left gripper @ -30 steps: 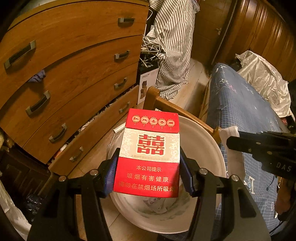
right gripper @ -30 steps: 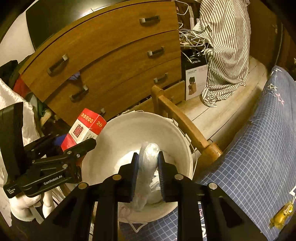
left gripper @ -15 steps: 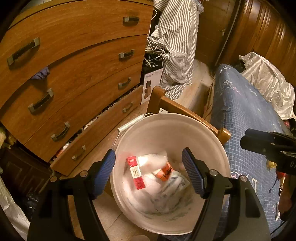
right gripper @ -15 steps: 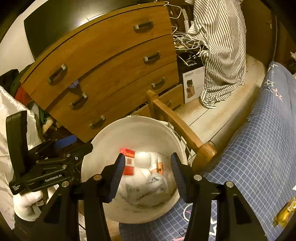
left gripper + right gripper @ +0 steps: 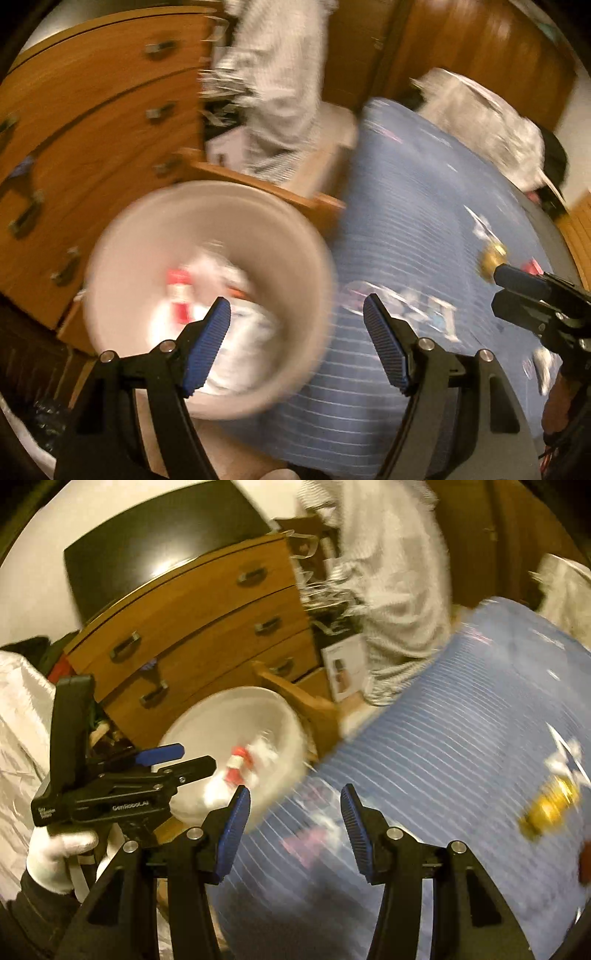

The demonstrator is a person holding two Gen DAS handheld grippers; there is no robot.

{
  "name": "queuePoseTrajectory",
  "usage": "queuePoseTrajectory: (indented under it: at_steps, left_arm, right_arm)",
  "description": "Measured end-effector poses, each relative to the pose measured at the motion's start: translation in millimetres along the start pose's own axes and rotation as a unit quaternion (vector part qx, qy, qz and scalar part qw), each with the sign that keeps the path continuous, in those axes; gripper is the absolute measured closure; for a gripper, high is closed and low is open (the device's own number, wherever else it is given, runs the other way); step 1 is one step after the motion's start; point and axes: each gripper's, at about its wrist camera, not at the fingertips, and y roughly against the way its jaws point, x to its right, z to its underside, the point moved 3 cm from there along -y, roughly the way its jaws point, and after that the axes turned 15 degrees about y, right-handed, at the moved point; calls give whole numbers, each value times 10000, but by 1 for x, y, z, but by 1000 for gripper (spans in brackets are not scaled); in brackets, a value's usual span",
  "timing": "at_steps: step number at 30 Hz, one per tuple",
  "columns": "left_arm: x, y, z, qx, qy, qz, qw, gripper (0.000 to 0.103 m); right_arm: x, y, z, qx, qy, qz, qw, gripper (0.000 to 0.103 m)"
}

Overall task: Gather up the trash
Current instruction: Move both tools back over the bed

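Both views are blurred by motion. The white bin (image 5: 147, 229) holds a red cigarette box (image 5: 179, 291) and crumpled white wrapping. My left gripper (image 5: 295, 306) is open and empty, its left finger over the bin and its right finger over the blue bed cover (image 5: 406, 221). My right gripper (image 5: 294, 794) is open and empty above the bed cover (image 5: 443, 720), to the right of the bin (image 5: 221, 709). A yellow wrapper (image 5: 550, 806) lies on the cover at the right, also visible in the left wrist view (image 5: 493, 258) just beyond the right gripper (image 5: 504, 291).
A wooden chest of drawers (image 5: 92, 110) stands behind the bin, and a striped shirt (image 5: 273, 74) hangs beside it. A wooden bed post (image 5: 258, 184) runs between bin and bed. A silvery bag (image 5: 480, 122) lies at the bed's far end. A gloved hand (image 5: 55, 853) holds the left gripper (image 5: 192, 757).
The left gripper let the red box fall into the bin, and the right gripper let go of its clear wrapping there. Both opened and have swung right, over the bed.
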Motion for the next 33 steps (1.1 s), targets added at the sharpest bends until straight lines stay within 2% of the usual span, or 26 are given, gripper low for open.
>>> queuePoseTrajectory:
  at_steps: [4,7,11,13,16,18,22,26,28,30,33]
  left_arm:
    - [73,-22,49,-405,-497,480,9968,32]
    - [128,-38,95,-779,-913,814,9894,32]
    - [198,-50,158,-1260,-1406,1224,9744,32]
    - [232,-54,188,-1456,-1644,1423,9652,32]
    - [279,-56,222,-1611,-1920,1669,9536,32]
    - [301,-57,238,-1644,-2014,1753,9496,32]
    - [352,-66,268,-1700,-2171,1809,9441,32]
    - [386,-77,285,-1576,-2287,1611,9471,32]
    - [397,-88,288,-1470,-2417,1325,9500,32]
    - [398,-93,289,-1431,-2464,1225,9507,32]
    - [386,-92,274,-1243,-2558,961,9539,32]
  right_arm:
    - [46,64,85,135,-351,607,9975,50]
    - [76,113,148,186,-607,957,9934,50]
    - [115,171,222,226,-954,1386,9855,50]
    - [146,202,265,178,-1244,1701,9774,50]
    - [181,231,321,91,-1677,2090,9634,50]
    - [198,244,353,118,-2028,2124,9558,50]
    - [208,252,390,216,-2358,2092,9488,50]
    - [219,257,407,358,-2448,2053,9469,49]
    - [226,256,405,359,-2399,2077,9477,49]
    - [233,253,395,338,-2289,2073,9505,49]
    - [252,247,381,188,-2009,2100,9566,45]
